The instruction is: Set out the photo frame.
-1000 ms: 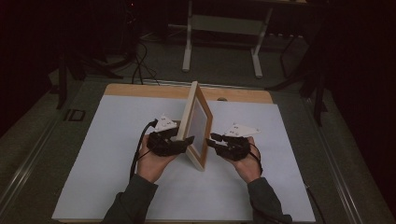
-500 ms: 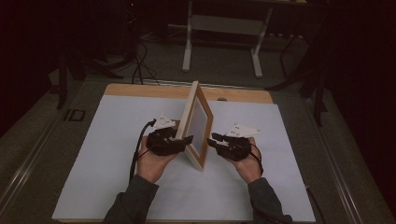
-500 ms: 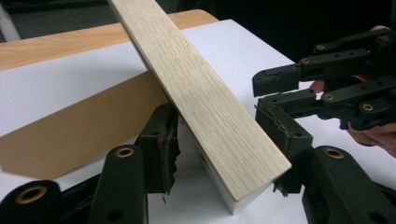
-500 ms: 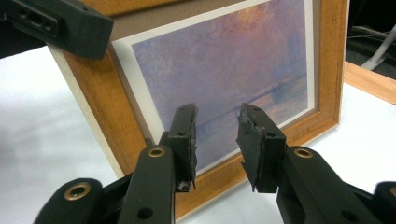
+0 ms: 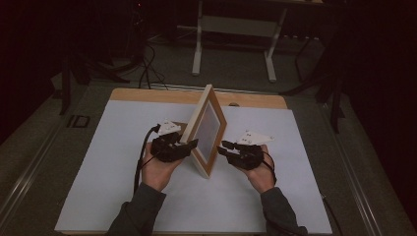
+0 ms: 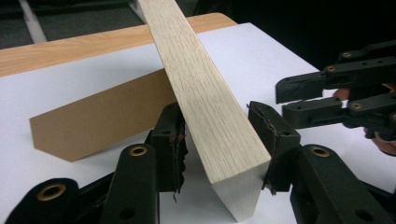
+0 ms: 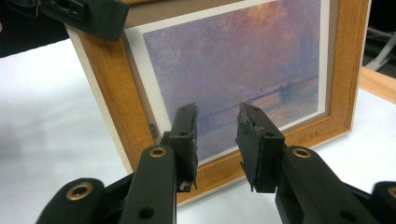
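Wooden picture frame [image 5: 207, 129] stands upright on table.

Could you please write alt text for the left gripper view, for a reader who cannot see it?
The left gripper has its two black jaws on either side of a pale wooden picture frame, whose edge runs up between them; they have just been closing. Behind it a brown cardboard stand rests on the white table cover, and the right gripper shows at the right.
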A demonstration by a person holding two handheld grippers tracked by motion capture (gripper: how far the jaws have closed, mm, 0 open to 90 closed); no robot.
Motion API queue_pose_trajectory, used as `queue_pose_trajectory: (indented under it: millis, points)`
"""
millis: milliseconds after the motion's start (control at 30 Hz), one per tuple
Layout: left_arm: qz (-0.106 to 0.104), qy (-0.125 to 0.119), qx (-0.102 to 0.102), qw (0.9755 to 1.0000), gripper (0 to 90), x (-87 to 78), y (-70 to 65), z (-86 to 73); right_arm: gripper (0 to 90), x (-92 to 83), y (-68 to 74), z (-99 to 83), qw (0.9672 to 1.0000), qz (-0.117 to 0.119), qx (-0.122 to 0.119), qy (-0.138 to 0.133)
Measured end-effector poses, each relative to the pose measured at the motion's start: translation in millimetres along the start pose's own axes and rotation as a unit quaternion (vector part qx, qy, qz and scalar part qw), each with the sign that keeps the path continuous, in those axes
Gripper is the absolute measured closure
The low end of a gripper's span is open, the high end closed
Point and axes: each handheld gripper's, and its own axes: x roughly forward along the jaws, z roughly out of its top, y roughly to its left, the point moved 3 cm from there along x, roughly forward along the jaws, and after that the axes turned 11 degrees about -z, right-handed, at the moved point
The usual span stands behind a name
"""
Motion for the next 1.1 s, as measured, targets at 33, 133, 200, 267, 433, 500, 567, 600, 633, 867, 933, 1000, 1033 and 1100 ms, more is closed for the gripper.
queue_pose_trajectory:
  millis: [33,133,200,267,433,500,567,600,633,867,933,1000,1033,1100]
  points:
    - [0.004,0.001,0.0,1.0,60.1,-0.3,0.8,0.3,67.8,-0.8,-0.1,0.6,1.0,0.001,-0.001,-0.003]
    - [0.014,-0.001,-0.005,0.9999,62.6,-1.3,4.3,1.2,67.8,-2.3,0.6,2.3,1.0,0.001,-0.001,-0.007]
    - [0.018,0.0,-0.005,0.9998,63.6,-2.0,6.3,1.3,67.8,-2.4,0.5,2.6,1.0,0.001,-0.002,-0.008]
    - [0.019,0.001,-0.005,0.9998,64.3,-2.2,7.2,1.7,67.8,-2.2,0.3,2.4,1.0,0.001,0.0,-0.007]
    - [0.022,0.003,-0.005,0.9997,65.6,-3.4,9.8,2.8,67.8,-1.5,-0.1,0.6,1.0,0.0,0.001,-0.008]
    - [0.022,0.0,-0.008,0.9997,66.0,-4.1,11.6,2.8,67.8,-2.3,0.0,1.1,0.9999,0.0,0.002,-0.012]
    - [0.023,-0.004,-0.011,0.9997,66.4,-4.2,12.9,3.0,67.8,-3.8,-0.2,2.4,0.9998,-0.002,0.001,-0.018]
    - [0.023,-0.003,-0.012,0.9997,66.5,-4.4,13.7,3.3,67.8,-4.2,-0.5,3.0,0.9998,-0.002,0.0,-0.021]
    - [0.024,-0.004,-0.012,0.9996,66.7,-4.5,14.5,3.5,67.8,-4.8,-0.6,3.6,0.9998,-0.002,0.001,-0.021]
    - [0.043,-0.014,-0.023,0.9987,67.3,-5.1,18.8,4.2,67.8,-5.8,-0.7,4.1,0.9997,-0.003,0.001,-0.025]
    - [0.053,-0.015,-0.021,0.9982,67.1,-4.9,19.3,4.3,67.8,-5.4,-1.0,3.7,0.9997,-0.003,0.001,-0.024]
    - [0.065,-0.018,-0.02,0.9975,67.0,-4.7,20.1,4.4,67.7,-5.1,-1.1,3.4,0.9997,-0.004,0.002,-0.024]
    - [0.069,-0.019,-0.02,0.9973,66.9,-4.6,20.5,4.5,67.7,-5.0,-1.1,3.3,0.9997,-0.004,0.001,-0.023]
    - [0.075,-0.023,-0.022,0.9967,66.9,-4.3,21.7,4.6,67.6,-5.0,-1.4,3.2,0.9997,-0.004,0.001,-0.023]
